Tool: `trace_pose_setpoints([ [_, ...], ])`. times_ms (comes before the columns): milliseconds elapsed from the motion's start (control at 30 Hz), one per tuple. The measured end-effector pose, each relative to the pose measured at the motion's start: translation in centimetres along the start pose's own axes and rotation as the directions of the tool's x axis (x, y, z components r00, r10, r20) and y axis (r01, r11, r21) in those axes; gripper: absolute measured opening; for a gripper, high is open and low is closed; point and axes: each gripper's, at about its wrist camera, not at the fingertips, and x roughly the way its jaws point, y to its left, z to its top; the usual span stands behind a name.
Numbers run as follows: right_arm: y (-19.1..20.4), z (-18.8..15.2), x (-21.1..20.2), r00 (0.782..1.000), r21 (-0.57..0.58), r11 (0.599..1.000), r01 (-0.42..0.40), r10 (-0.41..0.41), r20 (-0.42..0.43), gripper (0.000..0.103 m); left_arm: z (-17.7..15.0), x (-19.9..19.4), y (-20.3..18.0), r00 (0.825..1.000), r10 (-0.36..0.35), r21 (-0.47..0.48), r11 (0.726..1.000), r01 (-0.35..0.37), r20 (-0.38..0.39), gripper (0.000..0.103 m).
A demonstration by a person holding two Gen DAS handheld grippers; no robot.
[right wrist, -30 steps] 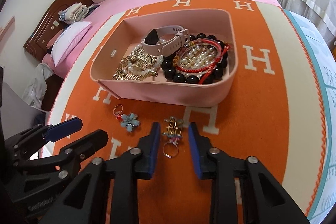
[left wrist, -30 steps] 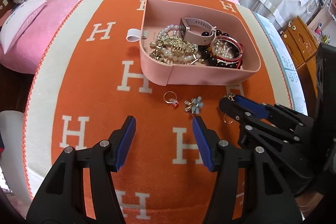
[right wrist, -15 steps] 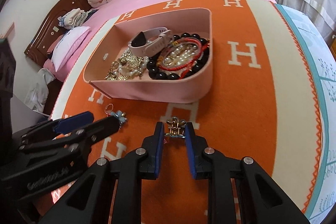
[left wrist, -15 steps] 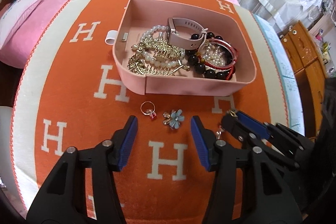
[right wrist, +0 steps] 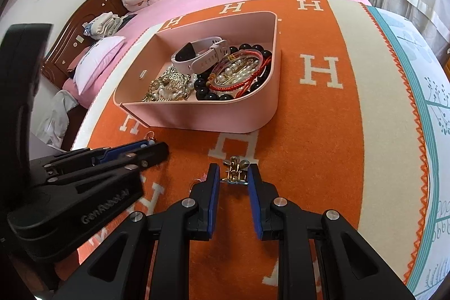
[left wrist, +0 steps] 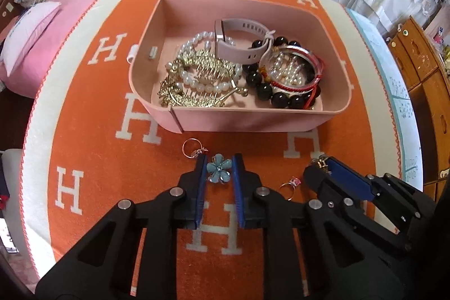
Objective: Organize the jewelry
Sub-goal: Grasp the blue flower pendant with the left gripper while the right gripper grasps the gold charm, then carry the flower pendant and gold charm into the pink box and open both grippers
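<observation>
Left wrist: left gripper (left wrist: 218, 167) jaws just closing, pinching blue flower (left wrist: 219, 171) on orange blanket (left wrist: 92, 137), just before pink tray (left wrist: 253, 121). Right wrist: right gripper (right wrist: 233, 173) jaws pinching gold clip (right wrist: 234, 172) just before tray (right wrist: 202, 117).

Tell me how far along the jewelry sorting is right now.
Done: the pink tray already holds a watch, pearls, gold combs and bead bracelets. In hand: the left gripper, jaws just closing, brackets the blue flower brooch; the right gripper grips the gold clip. Left: two rings on the orange blanket.
</observation>
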Motion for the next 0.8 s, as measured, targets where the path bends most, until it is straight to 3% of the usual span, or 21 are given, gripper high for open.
trace_pose_setpoints([
  [333,0.2,-0.2,-0.5,1.000,0.004,1.000,0.006,-0.006,-0.005,0.020,-1.3,-2.6,2.2,0.999,-0.033,-0.046,0.998,0.034,0.021,0.015],
  [800,3.8,0.0,-5.7,0.999,-0.008,1.000,-0.018,0.018,0.045,0.020,-1.3,-9.2,4.2,0.996,-0.001,0.007,1.000,0.000,0.084,0.015],
])
